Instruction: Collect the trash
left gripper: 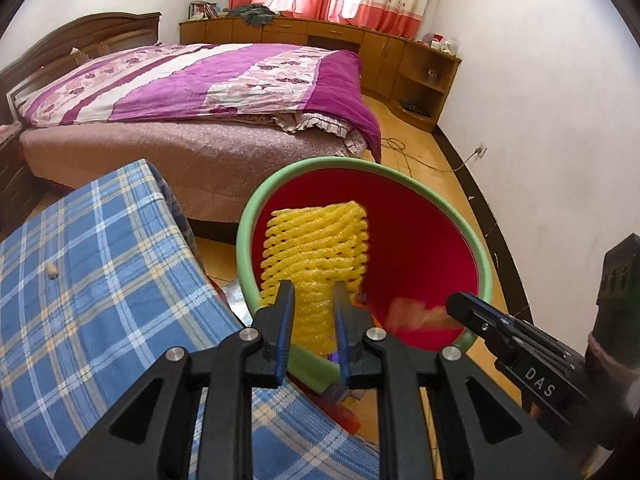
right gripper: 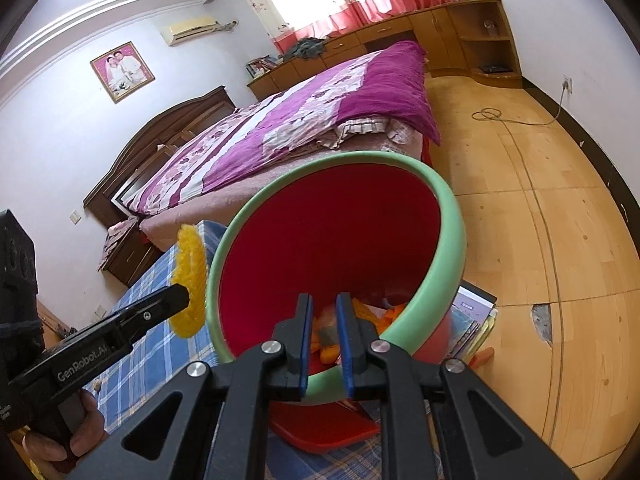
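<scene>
Holding the yellow foam net [left gripper: 316, 256] tight, the left claw [left gripper: 314, 320] sits at the bin's [left gripper: 486, 268] green rim, low in the frame. The right claw [right gripper: 325, 334] pinches that rim at the frame's bottom. Blurry orange trash [right gripper: 384, 312] inside is partly hidden.

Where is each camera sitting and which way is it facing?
Left wrist: on the left gripper, looking along its fingers into the bin; it holds a yellow net; right gripper shows.
Right wrist: on the right gripper, jaws at the bin rim; left gripper and a hand show.
Shared: bin, net, bed.
</scene>
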`<action>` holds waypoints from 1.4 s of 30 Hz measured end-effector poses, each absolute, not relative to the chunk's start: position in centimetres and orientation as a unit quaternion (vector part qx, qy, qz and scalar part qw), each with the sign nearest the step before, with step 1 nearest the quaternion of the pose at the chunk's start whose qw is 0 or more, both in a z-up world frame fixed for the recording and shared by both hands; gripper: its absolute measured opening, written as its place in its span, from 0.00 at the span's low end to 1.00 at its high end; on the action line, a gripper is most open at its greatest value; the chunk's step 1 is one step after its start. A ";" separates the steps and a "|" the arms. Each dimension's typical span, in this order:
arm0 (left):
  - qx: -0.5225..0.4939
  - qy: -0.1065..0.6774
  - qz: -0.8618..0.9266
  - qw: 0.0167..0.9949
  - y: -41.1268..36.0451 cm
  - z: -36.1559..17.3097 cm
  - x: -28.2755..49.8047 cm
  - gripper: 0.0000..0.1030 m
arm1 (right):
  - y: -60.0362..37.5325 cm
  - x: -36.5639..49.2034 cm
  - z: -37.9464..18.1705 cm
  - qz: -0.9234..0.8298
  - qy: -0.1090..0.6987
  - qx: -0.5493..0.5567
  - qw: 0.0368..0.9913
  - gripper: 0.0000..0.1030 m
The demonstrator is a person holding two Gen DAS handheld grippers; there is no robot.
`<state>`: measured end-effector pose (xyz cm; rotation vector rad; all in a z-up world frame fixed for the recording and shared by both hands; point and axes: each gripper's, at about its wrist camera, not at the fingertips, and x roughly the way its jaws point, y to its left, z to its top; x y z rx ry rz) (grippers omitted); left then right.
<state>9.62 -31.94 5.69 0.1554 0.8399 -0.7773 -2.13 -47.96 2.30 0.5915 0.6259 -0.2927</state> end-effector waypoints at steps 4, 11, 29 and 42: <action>0.070 0.405 -0.364 0.835 -32.0 5.3 10.0 0.35 | -47.9 -2.2 2.1 -0.143 0.303 0.290 0.896 0.15; 0.052 0.415 -0.357 0.835 -31.0 5.3 10.2 0.40 | -47.5 -2.5 2.7 -0.139 0.299 0.287 0.900 0.22; 0.004 0.407 -0.281 0.869 -21.2 7.3 7.8 0.46 | -40.8 -3.7 5.9 -0.091 0.298 0.248 0.917 0.64; -0.008 0.376 -0.185 0.908 -12.4 8.3 4.4 0.46 | -33.3 -4.6 7.6 -0.050 0.306 0.202 0.929 0.79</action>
